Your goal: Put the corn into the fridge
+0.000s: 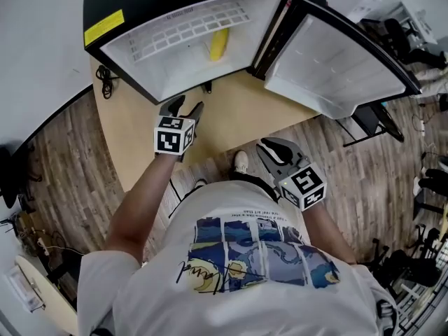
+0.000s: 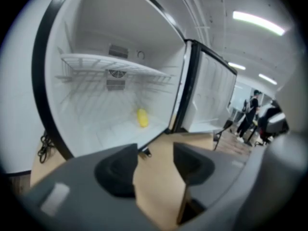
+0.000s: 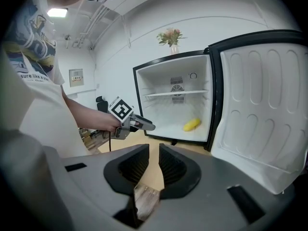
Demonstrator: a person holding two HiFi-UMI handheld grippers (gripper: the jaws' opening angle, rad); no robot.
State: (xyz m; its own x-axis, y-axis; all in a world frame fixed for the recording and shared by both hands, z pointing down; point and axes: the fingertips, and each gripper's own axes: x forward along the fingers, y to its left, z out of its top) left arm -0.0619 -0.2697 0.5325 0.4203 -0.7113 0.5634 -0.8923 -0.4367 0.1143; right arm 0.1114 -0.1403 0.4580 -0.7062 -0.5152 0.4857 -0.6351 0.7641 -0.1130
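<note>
A yellow corn cob (image 1: 218,44) lies on the white floor of the open fridge (image 1: 105,26), under its wire shelf; the corn (image 2: 142,118) also shows in the left gripper view, and the corn (image 3: 191,124) in the right gripper view. My left gripper (image 1: 185,105) hangs just in front of the fridge opening, open, with nothing between its jaws (image 2: 155,153). My right gripper (image 1: 271,144) is nearer my body, below the swung-out door (image 1: 336,68). Its jaws (image 3: 154,150) stand only slightly apart and hold nothing. From the right I see the left gripper (image 3: 150,126) pointing at the fridge.
The fridge stands on a low light-wood platform (image 1: 231,110) over wood-look flooring. A black cable (image 1: 105,82) hangs at the platform's left. Office chairs (image 1: 392,30) are beyond the door. A flower vase (image 3: 171,37) sits on top of the fridge. People (image 2: 252,112) stand far back.
</note>
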